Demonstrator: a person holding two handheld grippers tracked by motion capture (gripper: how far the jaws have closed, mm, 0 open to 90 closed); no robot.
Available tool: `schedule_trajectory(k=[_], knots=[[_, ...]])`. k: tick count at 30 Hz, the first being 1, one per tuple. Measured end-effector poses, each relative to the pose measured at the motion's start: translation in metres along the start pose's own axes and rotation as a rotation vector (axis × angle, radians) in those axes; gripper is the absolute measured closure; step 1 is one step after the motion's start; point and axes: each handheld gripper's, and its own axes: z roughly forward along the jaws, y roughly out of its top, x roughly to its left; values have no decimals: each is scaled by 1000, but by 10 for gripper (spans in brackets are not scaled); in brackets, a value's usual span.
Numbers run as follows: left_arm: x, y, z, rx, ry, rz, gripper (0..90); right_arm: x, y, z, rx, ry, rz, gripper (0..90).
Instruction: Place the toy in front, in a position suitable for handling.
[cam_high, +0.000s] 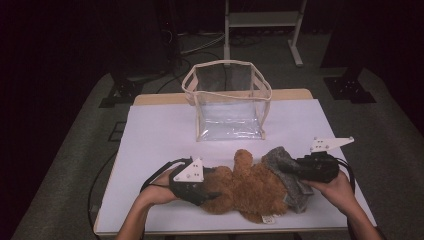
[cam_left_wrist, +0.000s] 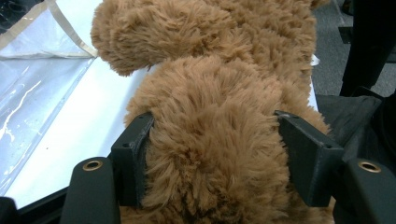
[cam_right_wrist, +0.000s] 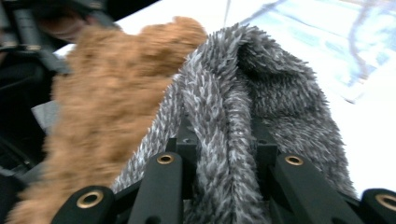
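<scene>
A brown plush bear (cam_high: 250, 187) lies on its side near the front of the white table (cam_high: 160, 135). A grey fuzzy cloth (cam_high: 287, 175) is draped over its right end. My left gripper (cam_high: 212, 186) is shut on the bear's left part; in the left gripper view its pads (cam_left_wrist: 135, 158) press into the brown fur (cam_left_wrist: 210, 140) from both sides. My right gripper (cam_high: 296, 169) is shut on the grey cloth; a fold of the cloth (cam_right_wrist: 224, 121) is pinched between its jaws, with the bear (cam_right_wrist: 102, 116) to the left of it.
A clear plastic bag (cam_high: 227, 100) with cream trim stands open-topped behind the bear, at the table's middle back. Dark floor, cables and stand legs (cam_high: 295, 50) lie beyond the table. Bare white tabletop stretches to the left and right of the bag.
</scene>
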Motion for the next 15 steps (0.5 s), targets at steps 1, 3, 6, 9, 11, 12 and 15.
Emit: schedule_trajectory(k=[1, 3, 6, 9, 11, 12, 15], knots=[[0, 0, 0, 0, -1, 0, 334, -5, 0, 1, 1, -8, 15, 712], [0, 0, 0, -1, -4, 3, 334, -17, 0, 3, 13, -36, 35, 712], [0, -1, 0, -4, -5, 3, 333, -25, -2, 4, 21, -50, 58, 712], [1, -1, 0, -4, -4, 1, 329, -19, -3, 1, 9, -33, 57, 713], [2, -1, 1, -9, 2, -13, 322, -11, 0, -2, -3, -21, 38, 713], [2, -1, 1, -7, 5, -17, 320, -6, 2, -3, -10, -5, 29, 712], [1, 0, 1, -5, 4, -9, 321, 12, 7, -1, -8, 31, -22, 711]])
